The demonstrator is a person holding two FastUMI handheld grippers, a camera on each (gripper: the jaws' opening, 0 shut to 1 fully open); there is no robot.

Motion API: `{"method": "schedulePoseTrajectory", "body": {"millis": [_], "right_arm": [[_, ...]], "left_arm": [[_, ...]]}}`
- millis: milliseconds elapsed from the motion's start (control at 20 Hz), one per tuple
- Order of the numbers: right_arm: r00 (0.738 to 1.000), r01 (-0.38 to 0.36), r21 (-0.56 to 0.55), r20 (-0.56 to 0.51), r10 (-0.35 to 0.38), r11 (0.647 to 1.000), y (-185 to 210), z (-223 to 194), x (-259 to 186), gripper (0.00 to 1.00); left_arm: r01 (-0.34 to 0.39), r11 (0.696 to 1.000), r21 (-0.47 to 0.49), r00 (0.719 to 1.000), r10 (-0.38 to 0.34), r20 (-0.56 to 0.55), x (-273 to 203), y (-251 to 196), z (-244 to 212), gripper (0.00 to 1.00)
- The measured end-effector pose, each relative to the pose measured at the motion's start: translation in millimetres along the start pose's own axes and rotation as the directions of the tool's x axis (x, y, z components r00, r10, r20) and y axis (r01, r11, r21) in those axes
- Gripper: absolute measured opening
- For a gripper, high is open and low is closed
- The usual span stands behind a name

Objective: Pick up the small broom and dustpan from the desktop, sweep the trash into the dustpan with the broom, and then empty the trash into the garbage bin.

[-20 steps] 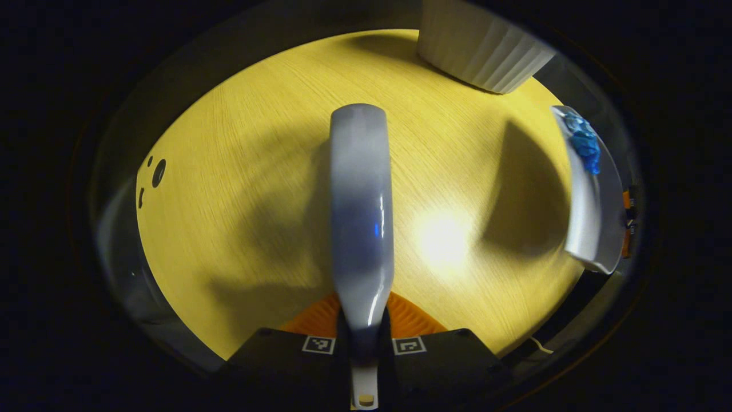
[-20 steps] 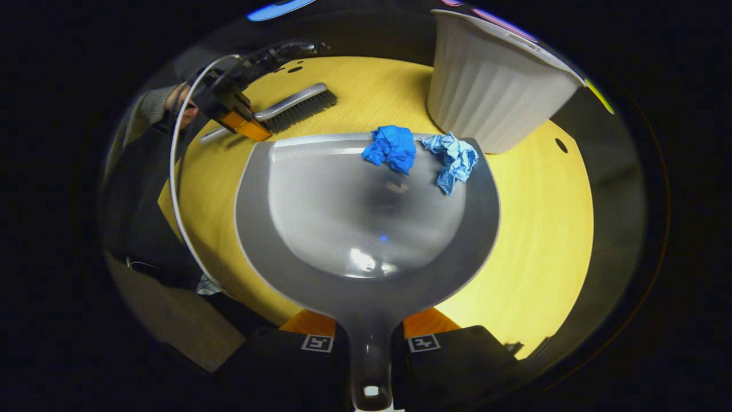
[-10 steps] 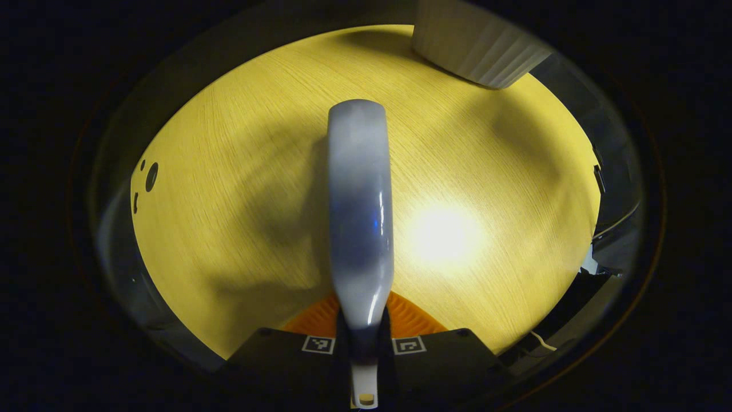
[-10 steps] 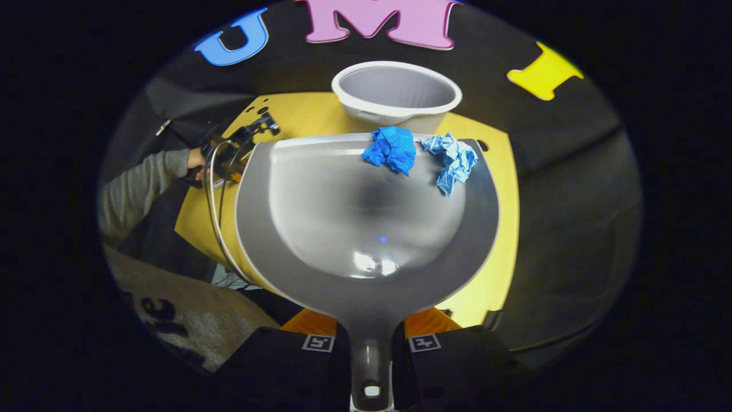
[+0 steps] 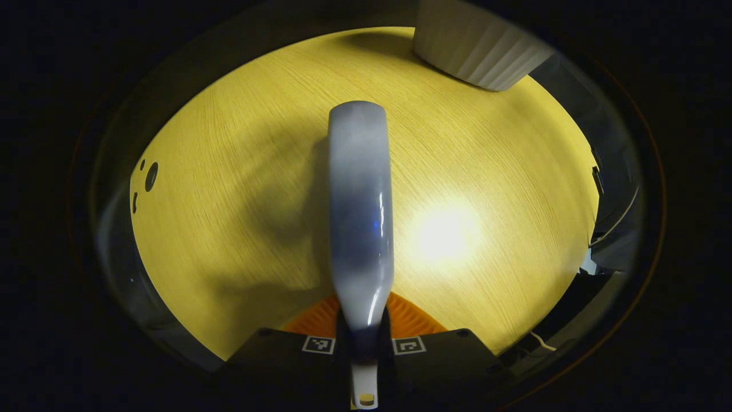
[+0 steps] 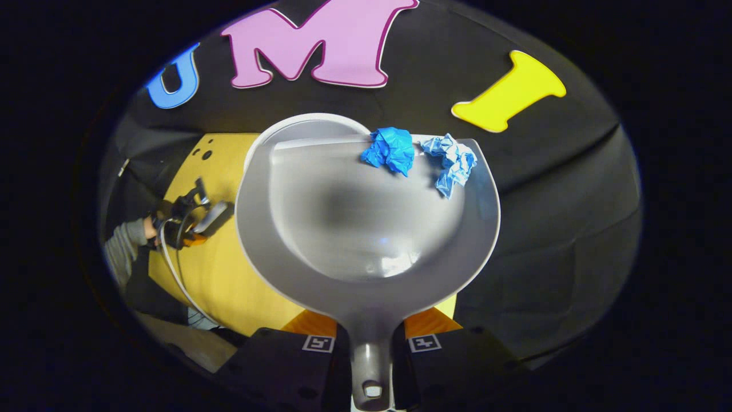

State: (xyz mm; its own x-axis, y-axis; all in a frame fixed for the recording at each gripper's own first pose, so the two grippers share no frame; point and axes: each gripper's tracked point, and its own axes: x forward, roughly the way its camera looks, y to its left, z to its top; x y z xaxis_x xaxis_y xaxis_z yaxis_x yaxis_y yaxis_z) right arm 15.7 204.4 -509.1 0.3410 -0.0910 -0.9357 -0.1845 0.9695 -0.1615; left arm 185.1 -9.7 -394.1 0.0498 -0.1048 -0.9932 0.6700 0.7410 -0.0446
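My left gripper (image 5: 363, 335) is shut on the narrow end of the small grey broom (image 5: 360, 194), which points away over the yellow table (image 5: 240, 171). In the right gripper view, my right gripper (image 6: 370, 343) is shut on the handle of the grey dustpan (image 6: 343, 229), held up in the air. A dark blue paper wad (image 6: 392, 150) and a light blue wad (image 6: 453, 161) lie at the pan's front lip. The white bin's rim (image 6: 306, 121) peeks out behind the pan's far left edge. Far off at the left, the left gripper (image 6: 191, 220) holds the broom (image 6: 213, 215).
The white ribbed bin (image 5: 474, 51) stands at the table's far right in the left gripper view. Dark holes (image 5: 150, 176) mark the table's left side. A person's sleeve (image 6: 127, 243) and a white cable (image 6: 171, 274) show at the table's (image 6: 229, 274) left edge.
The right gripper has lifted the dustpan with both wads higher and toward the bin, which is now mostly hidden behind the pan. The left gripper and broom have barely moved.
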Motion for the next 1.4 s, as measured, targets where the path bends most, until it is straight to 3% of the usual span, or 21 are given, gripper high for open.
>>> {"method": "schedulePoseTrajectory", "body": {"millis": [150, 350, 500, 650, 900, 1200, 1300, 1400], "right_arm": [[0.982, 0.186, -0.182, 0.066, -0.176, 0.966, 32.9, -34.2, 11.3, 0.32], [0.953, 0.296, -0.244, 0.142, -0.268, 0.924, 53.0, -63.5, -0.6, 0.32], [0.929, 0.358, -0.248, 0.185, -0.319, 0.9, 44.1, -53.2, 3.4, 0.31], [0.89, 0.451, -0.357, 0.247, -0.383, 0.818, 40.3, -51.8, 0.9, 0.32], [0.835, 0.549, -0.485, 0.358, -0.418, 0.68, 43.8, -39.4, -9.8, 0.32], [0.788, 0.616, -0.585, 0.44, -0.431, 0.528, 49.0, -32.0, -15.0, 0.32], [0.783, 0.622, -0.607, 0.46, -0.419, 0.495, 50.2, -26.0, -15.7, 0.32], [0.774, 0.633, -0.602, 0.465, -0.431, 0.487, 50.2, -27.4, -17.5, 0.31]], "left_arm": [[0.0, 1.0, 0.003, 1.0, 0.0, 0.004, 0.2, 0.5, 1.5, 0.22], [0.009, 1.0, -0.016, 1.0, -0.009, 0.004, -0.7, -1.5, 2.7, 0.22], [0.008, 1.0, -0.007, 1.0, -0.008, -0.011, -1.0, -1.7, 4.2, 0.22], [0.012, 1.0, 0.009, 0.999, -0.012, -0.033, 0.4, 1.4, 5.4, 0.24], [0.031, 0.999, 0.009, 0.999, -0.03, -0.038, 0.9, 2.8, 6.1, 0.22], [0.022, 1.0, -0.002, 0.999, -0.022, -0.025, 0.1, 1.7, 6.4, 0.21], [0.016, 1.0, -0.005, 1.0, -0.016, -0.021, 0.5, 1.6, 5.2, 0.21], [0.006, 1.0, -0.005, 1.0, -0.006, -0.014, 0.0, 0.7, 6.0, 0.21]]}}
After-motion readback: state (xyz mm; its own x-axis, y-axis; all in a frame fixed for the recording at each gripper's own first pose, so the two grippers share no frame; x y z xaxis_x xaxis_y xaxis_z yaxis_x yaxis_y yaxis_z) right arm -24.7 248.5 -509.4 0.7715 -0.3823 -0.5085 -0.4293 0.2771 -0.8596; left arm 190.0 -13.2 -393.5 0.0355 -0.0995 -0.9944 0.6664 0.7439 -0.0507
